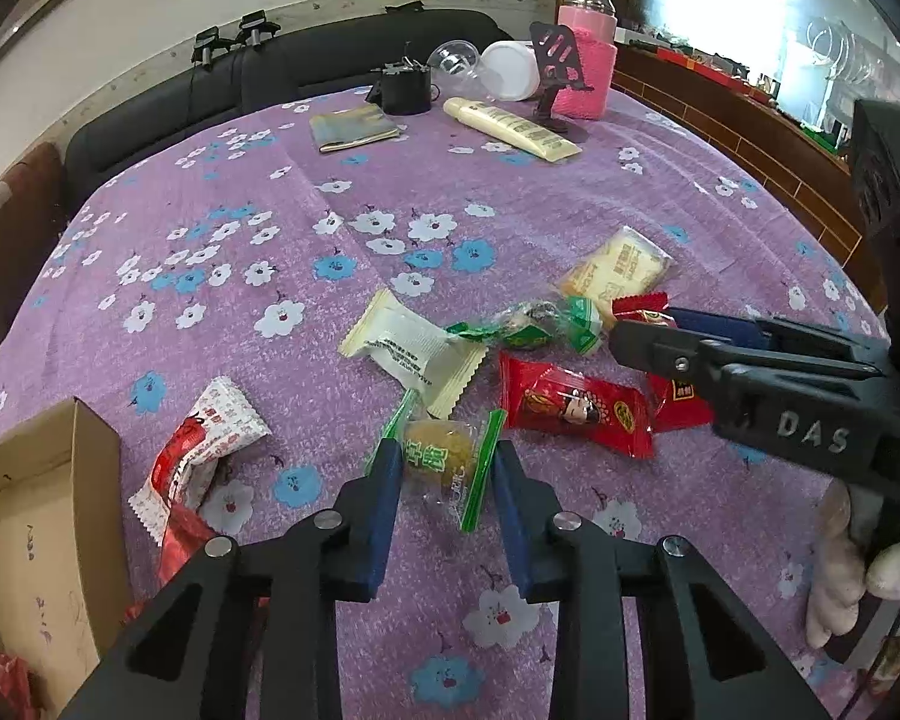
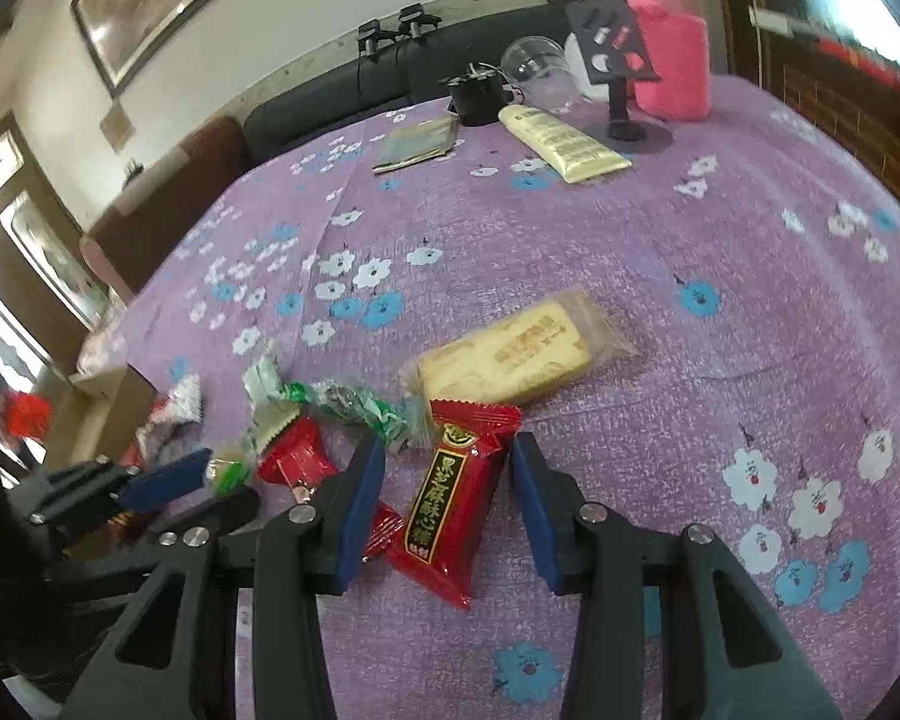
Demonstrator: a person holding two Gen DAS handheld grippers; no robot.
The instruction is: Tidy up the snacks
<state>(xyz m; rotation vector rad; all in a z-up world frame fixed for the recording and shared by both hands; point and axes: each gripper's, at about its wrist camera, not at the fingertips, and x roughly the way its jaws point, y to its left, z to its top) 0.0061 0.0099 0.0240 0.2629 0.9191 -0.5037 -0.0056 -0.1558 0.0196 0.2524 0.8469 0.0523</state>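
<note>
My left gripper [image 1: 447, 474] points down at the purple flowered tablecloth [image 1: 330, 276]. Its blue pads press on both sides of a clear, green-edged wrapper with a yellow-green candy [image 1: 441, 456]. In the right wrist view that gripper [image 2: 222, 489] comes in from the left with the candy [image 2: 228, 471] at its tips. My right gripper [image 2: 447, 450] is shut on a red packet with a black label [image 2: 450, 504], which hangs tilted between the pads. More snacks lie around: a white packet [image 1: 414, 354], a red-and-white one [image 1: 204, 450], a red one [image 1: 576, 414], a green twist [image 1: 534, 324], a yellow biscuit [image 1: 618, 270].
An open cardboard box [image 1: 36, 510] stands at the table's near left edge. At the far end are a cream tube [image 1: 510, 126], a pink-sleeved jar [image 1: 588, 60], a black phone stand [image 1: 561, 78] and a foil pouch [image 1: 354, 129]. A gloved hand [image 1: 840, 570] holds the right gripper.
</note>
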